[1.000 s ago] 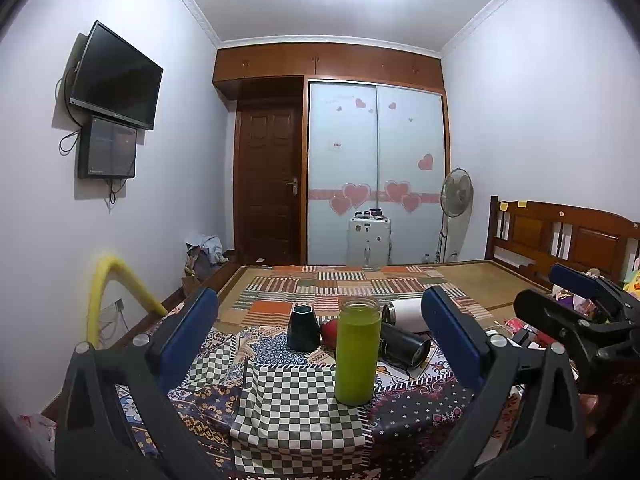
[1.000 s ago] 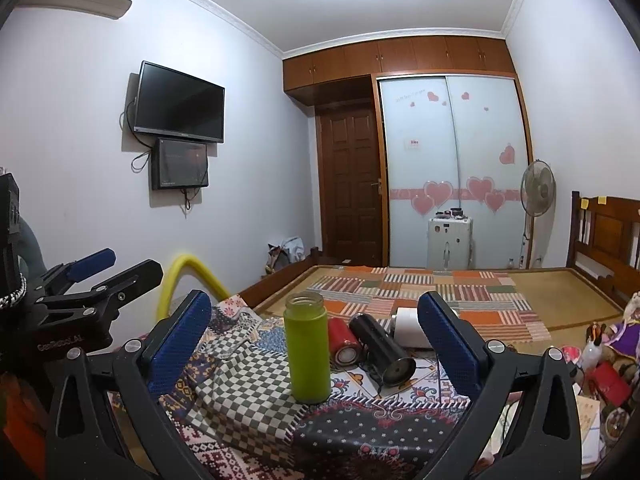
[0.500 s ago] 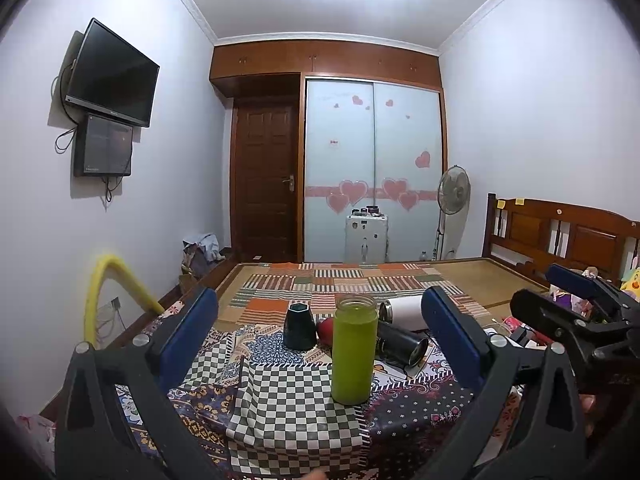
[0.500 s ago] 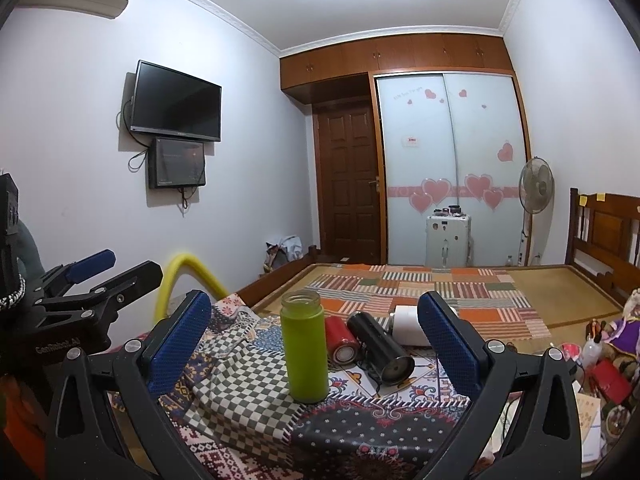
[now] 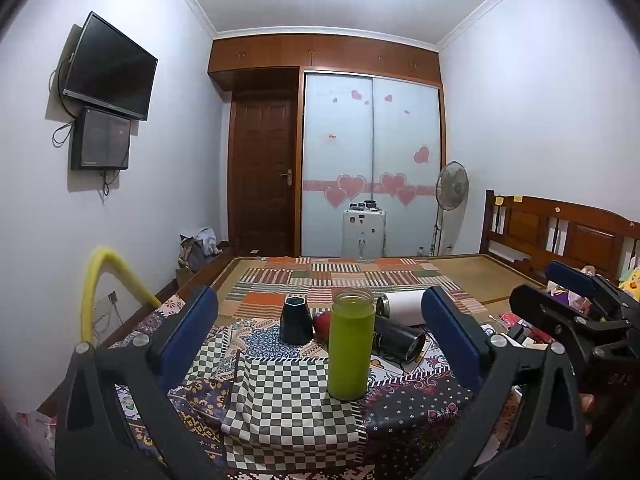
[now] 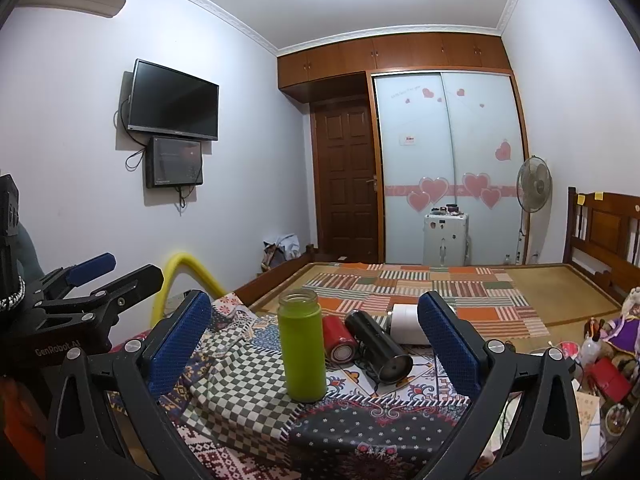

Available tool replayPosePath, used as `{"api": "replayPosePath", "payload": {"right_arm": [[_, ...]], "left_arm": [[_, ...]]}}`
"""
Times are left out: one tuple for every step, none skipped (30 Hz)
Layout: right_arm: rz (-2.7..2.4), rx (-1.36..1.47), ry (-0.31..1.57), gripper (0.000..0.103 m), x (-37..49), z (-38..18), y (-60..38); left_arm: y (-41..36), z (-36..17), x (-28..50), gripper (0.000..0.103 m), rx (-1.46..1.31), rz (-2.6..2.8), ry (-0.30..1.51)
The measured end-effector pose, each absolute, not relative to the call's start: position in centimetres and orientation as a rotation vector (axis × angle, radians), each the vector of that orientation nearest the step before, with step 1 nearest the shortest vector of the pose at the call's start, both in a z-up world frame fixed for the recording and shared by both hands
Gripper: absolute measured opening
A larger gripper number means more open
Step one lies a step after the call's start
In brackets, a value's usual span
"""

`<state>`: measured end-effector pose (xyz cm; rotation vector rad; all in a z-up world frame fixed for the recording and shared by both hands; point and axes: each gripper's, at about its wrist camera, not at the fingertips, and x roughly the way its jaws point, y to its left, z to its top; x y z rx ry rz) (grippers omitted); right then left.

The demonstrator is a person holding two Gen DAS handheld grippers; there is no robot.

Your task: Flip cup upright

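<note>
A green cup (image 5: 351, 346) stands upright, mouth up, on a patterned cloth (image 5: 280, 400); it also shows in the right wrist view (image 6: 302, 348). Behind it lie a black cup (image 6: 378, 346), a red cup (image 6: 339, 338) and a white cup (image 6: 408, 324) on their sides. A small dark cup (image 5: 296, 320) stands mouth down at the left. My left gripper (image 5: 320, 340) is open and empty, back from the green cup. My right gripper (image 6: 314, 344) is open and empty, also short of the cups.
The cloth covers a small table in front of a bed with a striped mat (image 5: 340, 276). A yellow tube (image 5: 96, 280) stands at the left. Toys and clutter (image 6: 608, 344) lie at the right. The left gripper's body shows at the left of the right wrist view (image 6: 80, 304).
Both views have shifted only slightly; the cups have not moved. Both grippers stay open.
</note>
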<state>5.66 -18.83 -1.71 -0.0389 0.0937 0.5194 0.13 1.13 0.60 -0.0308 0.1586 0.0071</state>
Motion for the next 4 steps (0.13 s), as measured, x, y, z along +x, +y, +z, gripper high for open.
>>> {"api": "replayPosePath", "payload": {"right_arm": [[0.519,-0.039,0.093,0.103,5.64,-1.69,-18.84],[0.518,-0.040,0.092,0.103,5.64,-1.70,-18.84],[0.518,-0.039,0.092,0.103,5.64,-1.66,-18.86],[0.518,-0.039,0.093,0.103,5.64,-1.66,-18.87]], "left_arm": [[1.18,0.62,0.17,0.103,-0.032,0.007,0.159],[1.22,0.61,0.20,0.103,-0.033,0.004,0.162],[1.20,0.59,0.24,0.103,-0.034,0.003,0.163],[1.24,0.58,0.23,0.103,-0.035,0.003,0.163]]}}
